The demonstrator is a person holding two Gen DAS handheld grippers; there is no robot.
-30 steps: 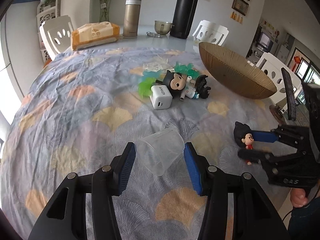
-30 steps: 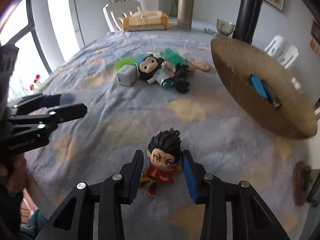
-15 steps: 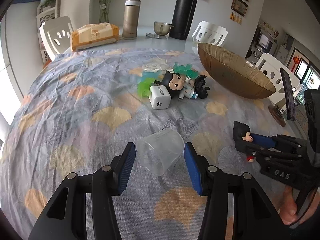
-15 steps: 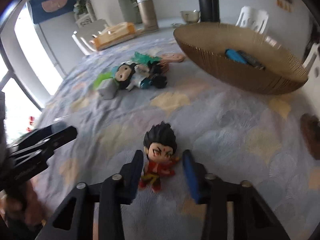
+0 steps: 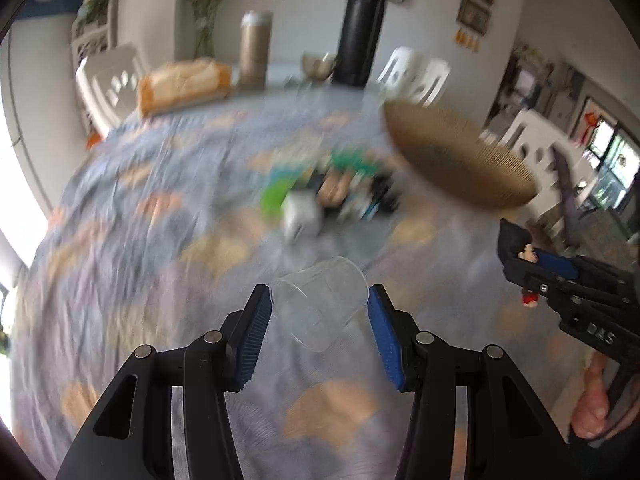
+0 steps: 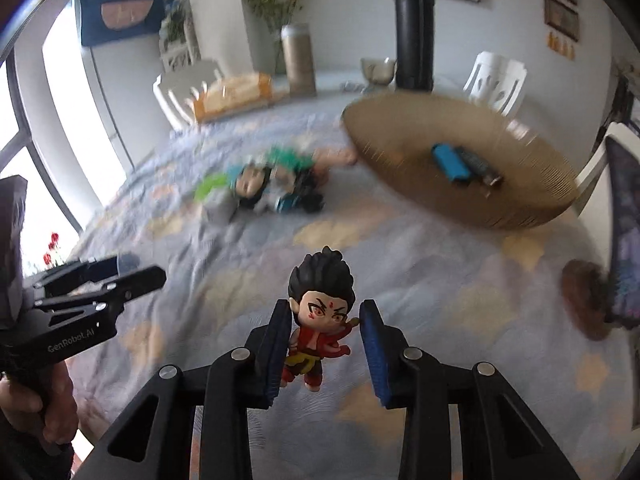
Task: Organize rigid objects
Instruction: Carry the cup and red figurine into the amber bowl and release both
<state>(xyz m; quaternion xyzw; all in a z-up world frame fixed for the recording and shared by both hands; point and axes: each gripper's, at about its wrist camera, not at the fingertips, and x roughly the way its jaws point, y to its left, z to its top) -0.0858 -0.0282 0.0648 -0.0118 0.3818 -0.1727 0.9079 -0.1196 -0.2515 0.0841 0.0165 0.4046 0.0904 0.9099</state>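
Scowling black-haired figurine (image 6: 322, 320), red-robed

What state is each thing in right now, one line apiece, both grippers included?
Left gripper: shut on the clear cup.
Clear cup: on its side, off the cloth.
Right gripper: shut on the figurine.
Figurine: upright, lifted.
Woven bowl: holds a blue lighter and a dark one.
Toy pile: on the cloth, blurred.
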